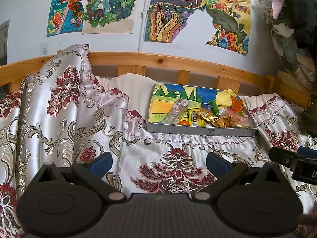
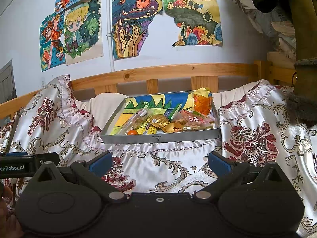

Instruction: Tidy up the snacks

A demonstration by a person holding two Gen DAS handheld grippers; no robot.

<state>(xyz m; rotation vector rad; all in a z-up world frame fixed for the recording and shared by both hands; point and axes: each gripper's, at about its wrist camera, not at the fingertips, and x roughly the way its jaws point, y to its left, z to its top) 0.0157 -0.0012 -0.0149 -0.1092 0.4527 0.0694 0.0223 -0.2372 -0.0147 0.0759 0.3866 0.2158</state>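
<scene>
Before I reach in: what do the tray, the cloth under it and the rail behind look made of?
The shallow grey rectangular tray looks like brushed metal: dull sheen, thin folded walls. The white-and-maroon floral bedspread seems satin-like brocade, glossy with woven pattern, probably slippery. The light wooden rail is varnished pine, judging by its knots.

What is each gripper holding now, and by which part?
Nothing is held. The left gripper and the right gripper are both open, apart from the snacks in the tray.

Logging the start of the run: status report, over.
Left tongs open, empty. Right tongs open, empty. Shallow grey metal tray of wrapped snacks ahead on the floral satin bedspread, untouched. Nothing between tongs and tray.
</scene>
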